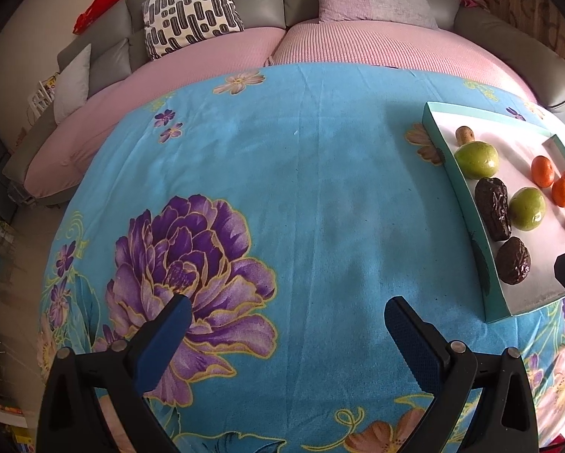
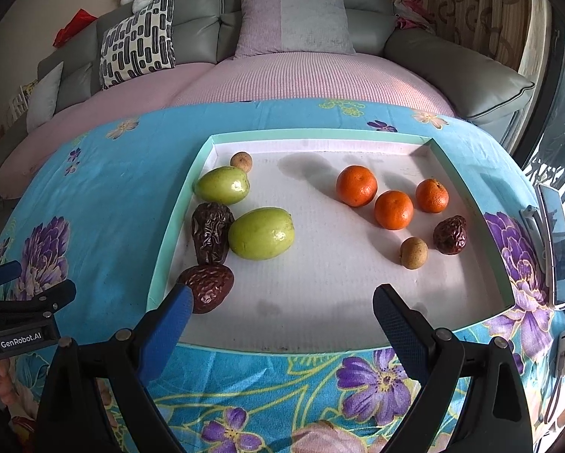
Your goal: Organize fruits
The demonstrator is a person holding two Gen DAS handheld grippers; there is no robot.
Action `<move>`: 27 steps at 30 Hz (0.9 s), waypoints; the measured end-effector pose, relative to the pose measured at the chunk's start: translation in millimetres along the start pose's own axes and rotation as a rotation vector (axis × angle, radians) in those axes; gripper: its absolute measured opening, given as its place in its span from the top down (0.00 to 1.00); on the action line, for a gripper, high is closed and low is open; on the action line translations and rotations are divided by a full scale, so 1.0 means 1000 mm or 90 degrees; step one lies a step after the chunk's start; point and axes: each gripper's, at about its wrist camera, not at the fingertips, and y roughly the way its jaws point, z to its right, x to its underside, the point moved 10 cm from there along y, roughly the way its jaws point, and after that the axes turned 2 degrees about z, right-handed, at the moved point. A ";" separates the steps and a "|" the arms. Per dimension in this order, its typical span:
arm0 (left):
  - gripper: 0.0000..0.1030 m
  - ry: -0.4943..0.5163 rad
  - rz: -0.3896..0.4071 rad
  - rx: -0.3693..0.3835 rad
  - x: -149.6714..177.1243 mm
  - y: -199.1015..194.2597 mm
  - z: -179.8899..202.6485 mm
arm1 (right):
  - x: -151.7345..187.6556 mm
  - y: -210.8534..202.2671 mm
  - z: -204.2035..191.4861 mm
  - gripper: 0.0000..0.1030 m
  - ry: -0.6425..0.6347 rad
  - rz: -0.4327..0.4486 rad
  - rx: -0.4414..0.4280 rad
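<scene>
shallow tray (image 2: 161, 249), mint rim, white ribbed floor, on a blue floral cloth (image 1: 320, 188). left side: two smooth green fruits (image 2: 261, 233), two wrinkled dark dates (image 2: 211, 237), one small tan round fruit (image 2: 241, 161). right side: three dimpled oranges (image 2: 357, 185), one date, one tan fruit. left gripper (image 1: 288, 319) fingers spread over bare cloth. right gripper (image 2: 282, 307) fingers spread, empty, over the tray's near edge. label (image 2: 20, 340) reads "genrobot.ai".
</scene>
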 end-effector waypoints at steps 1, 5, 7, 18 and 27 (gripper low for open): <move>0.00 0.000 -0.001 0.002 0.000 0.000 0.000 | 0.000 0.000 0.000 0.06 -0.001 0.001 0.000; 0.00 0.001 -0.002 0.005 0.001 0.000 0.001 | 0.000 -0.001 -0.001 0.06 -0.003 0.002 0.001; 0.00 0.000 -0.004 0.006 0.001 0.001 0.001 | 0.000 -0.001 -0.002 0.06 -0.005 0.001 0.001; 0.00 -0.002 -0.009 0.009 0.002 0.002 0.001 | 0.001 0.001 -0.002 0.06 -0.008 -0.001 0.003; 0.00 -0.005 -0.013 0.010 0.004 0.003 0.001 | 0.001 0.001 -0.003 0.06 -0.008 -0.003 0.004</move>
